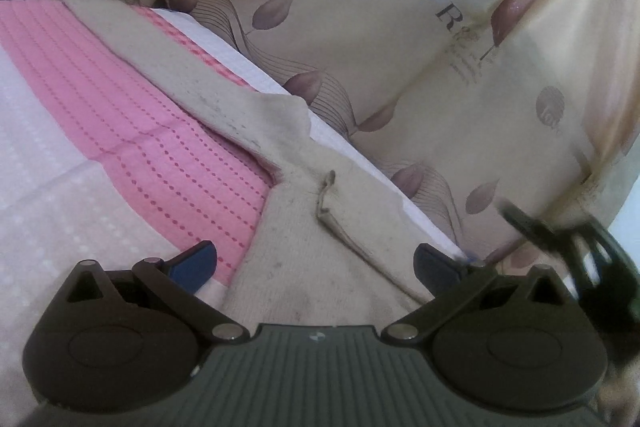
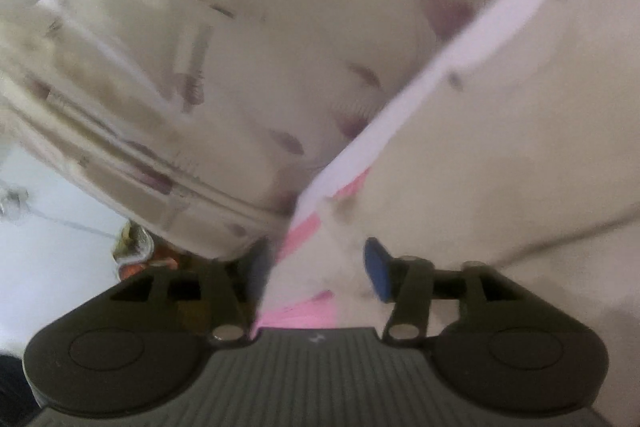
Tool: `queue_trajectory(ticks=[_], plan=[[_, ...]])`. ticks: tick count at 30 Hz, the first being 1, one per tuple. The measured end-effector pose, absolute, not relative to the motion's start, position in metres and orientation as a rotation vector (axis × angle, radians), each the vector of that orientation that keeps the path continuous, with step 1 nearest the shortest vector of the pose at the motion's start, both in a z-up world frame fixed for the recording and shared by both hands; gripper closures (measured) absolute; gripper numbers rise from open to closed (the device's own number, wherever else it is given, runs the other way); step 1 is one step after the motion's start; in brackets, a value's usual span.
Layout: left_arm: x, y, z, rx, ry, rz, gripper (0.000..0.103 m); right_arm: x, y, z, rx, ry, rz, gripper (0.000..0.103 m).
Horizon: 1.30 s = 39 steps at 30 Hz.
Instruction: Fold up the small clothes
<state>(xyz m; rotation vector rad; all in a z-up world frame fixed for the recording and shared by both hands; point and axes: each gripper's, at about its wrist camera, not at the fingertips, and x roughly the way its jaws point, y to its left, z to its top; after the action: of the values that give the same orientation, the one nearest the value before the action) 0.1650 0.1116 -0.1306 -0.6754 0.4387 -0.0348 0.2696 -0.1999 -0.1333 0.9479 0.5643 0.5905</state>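
Note:
A small beige garment with a drawstring lies on a pink and white mat. My left gripper is open just above it, blue pads on either side of the cloth. In the blurred right wrist view the beige garment fills the right side. My right gripper is open, its blue pads on either side of the garment's corner and the mat's edge. The right gripper's dark body shows at the left view's right edge.
A cream bedsheet with purple leaf print lies under the mat and fills the far side. In the right wrist view a white floor or wall and some small clutter show at the lower left.

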Motion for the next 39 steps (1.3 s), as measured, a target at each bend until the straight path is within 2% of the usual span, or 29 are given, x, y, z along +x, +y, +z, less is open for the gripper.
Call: queue_trajectory(ticks=[1,2,8,12,17,20,24,26,28,33,39], plan=[[0.165,0.114,-0.130,-0.684,0.442,-0.052,0.000,0.253,-0.206,-0.130,0.888,0.555,0.572,0.028],[0.165,0.118,-0.130,-0.699,0.452,-0.075,0.000,0.236,-0.211,-0.129,0.821,0.551,0.545,0.026],[0.151,0.190,-0.111,-0.818,0.452,-0.053,0.003,0.143,-0.233,-0.136,0.368,0.496,0.280,0.026],[0.146,0.258,-0.090,-0.745,0.440,0.074,0.004,0.129,-0.256,-0.150,0.476,0.507,0.273,0.026],[0.157,0.362,-0.075,-0.790,0.448,0.140,0.007,0.131,-0.252,-0.152,0.459,0.495,0.258,0.023],[0.176,0.428,-0.086,-0.992,0.475,0.096,0.007,0.129,-0.244,-0.150,0.405,0.500,0.264,0.023],[0.208,0.493,-0.131,-1.310,0.549,0.053,0.006,0.133,-0.233,-0.149,0.349,0.529,0.248,0.023],[0.216,0.513,-0.155,-1.490,0.509,-0.035,0.003,0.135,-0.229,-0.150,0.330,0.545,0.235,0.023],[0.226,0.521,-0.162,-1.551,0.480,-0.061,0.005,0.135,-0.226,-0.150,0.312,0.555,0.222,0.023],[0.257,0.525,-0.171,-1.572,0.527,-0.050,0.007,0.137,-0.218,-0.152,0.269,0.573,0.197,0.023],[0.285,0.521,-0.200,-1.627,0.597,-0.021,0.015,0.136,-0.215,-0.151,0.249,0.578,0.183,0.022]])
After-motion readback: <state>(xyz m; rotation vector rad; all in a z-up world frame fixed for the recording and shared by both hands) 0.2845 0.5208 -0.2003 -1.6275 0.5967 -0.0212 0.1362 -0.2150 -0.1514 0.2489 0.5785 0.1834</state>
